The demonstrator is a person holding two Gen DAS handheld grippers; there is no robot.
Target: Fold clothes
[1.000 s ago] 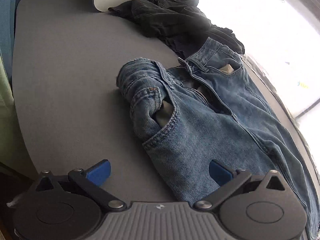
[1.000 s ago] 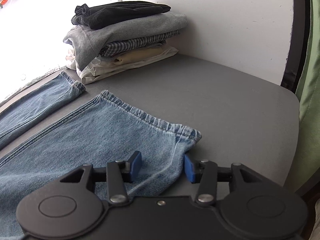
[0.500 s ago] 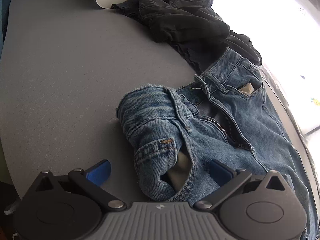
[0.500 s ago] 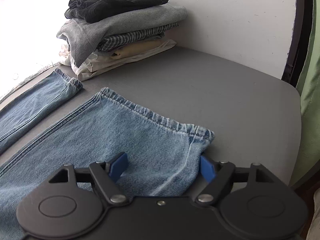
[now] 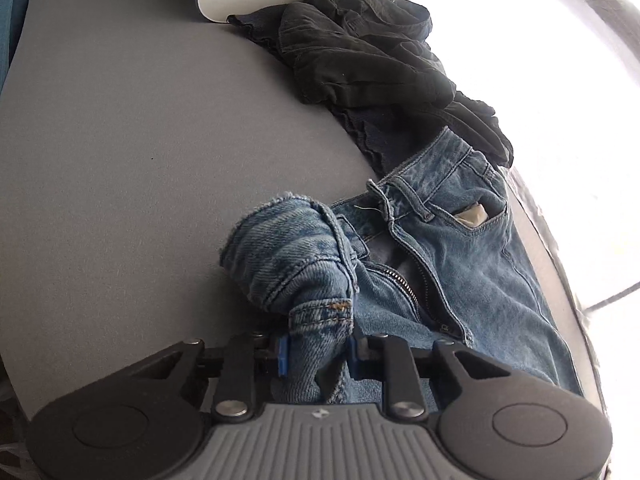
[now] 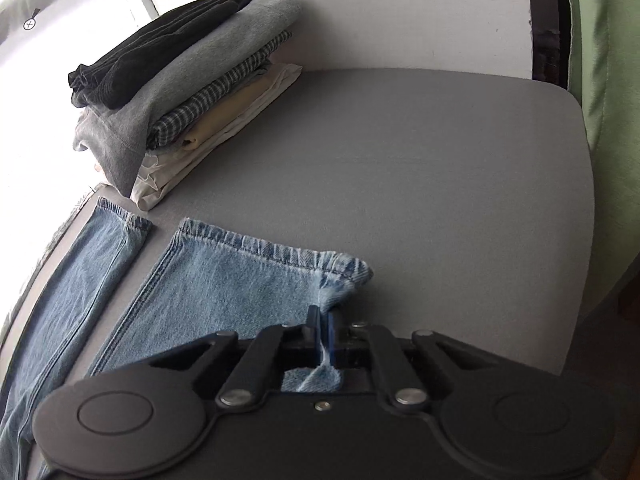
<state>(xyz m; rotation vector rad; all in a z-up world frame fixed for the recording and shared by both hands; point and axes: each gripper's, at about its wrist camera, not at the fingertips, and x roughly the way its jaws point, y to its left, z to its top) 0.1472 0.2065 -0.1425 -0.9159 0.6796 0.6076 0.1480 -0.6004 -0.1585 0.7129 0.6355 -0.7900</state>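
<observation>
The blue jeans point(image 5: 452, 264) lie spread across the grey worktop point(image 5: 120, 152) — the left tool point(image 5: 316, 354) is clamped on a bunched fold at the waistband, the right tool point(image 6: 323, 330) pinched shut on the near leg's hem corner. A dark garment point(image 5: 360, 52) lies beyond the waist — a folded stack point(image 6: 180, 84) sits near the hems.
</observation>
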